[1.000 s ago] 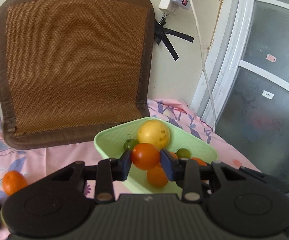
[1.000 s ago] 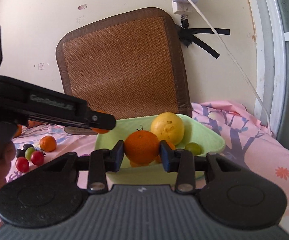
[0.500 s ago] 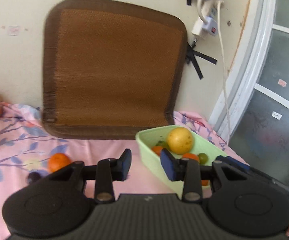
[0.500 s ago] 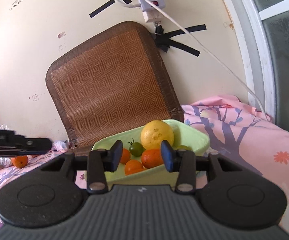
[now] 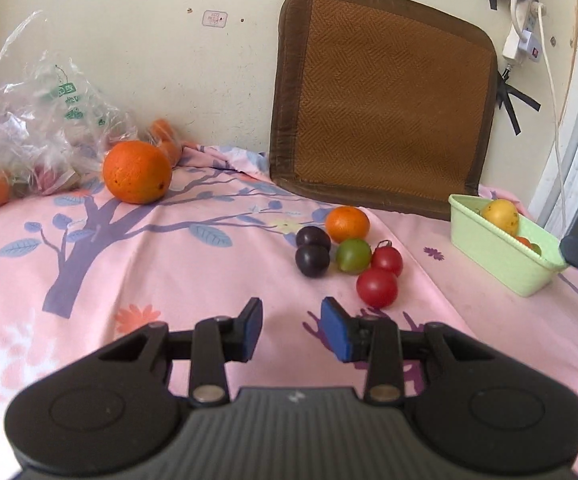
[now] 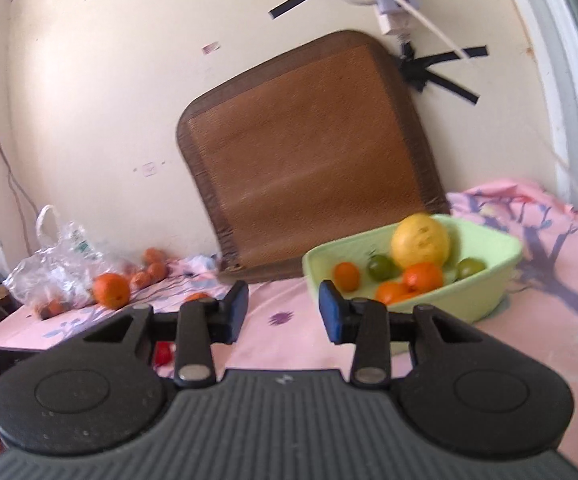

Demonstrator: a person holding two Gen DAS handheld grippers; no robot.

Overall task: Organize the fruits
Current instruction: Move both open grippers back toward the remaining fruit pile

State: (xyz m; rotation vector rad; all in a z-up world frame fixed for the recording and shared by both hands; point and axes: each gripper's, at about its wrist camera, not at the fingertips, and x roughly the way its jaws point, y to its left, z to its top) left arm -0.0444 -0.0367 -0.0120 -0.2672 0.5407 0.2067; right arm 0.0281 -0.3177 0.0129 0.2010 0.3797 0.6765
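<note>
Both grippers empty over the pink sheet.
Left gripper [image 5: 291, 326] parted, holding nothing; loose fruit [image 5: 348, 242] at centre right. Right gripper [image 6: 283, 312] just narrowing, nothing between; bin [image 6: 485, 294] of fruit at right.

A brown woven mat [image 5: 385, 104] leans against the wall; a power strip [image 5: 523, 36] hangs beside it

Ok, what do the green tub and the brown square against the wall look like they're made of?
Green tub: looks like moulded plastic, smooth matte walls with a rolled rim. Brown square mat: seemingly woven rattan or bamboo, herringbone weave showing, edged in darker fabric binding.
</note>
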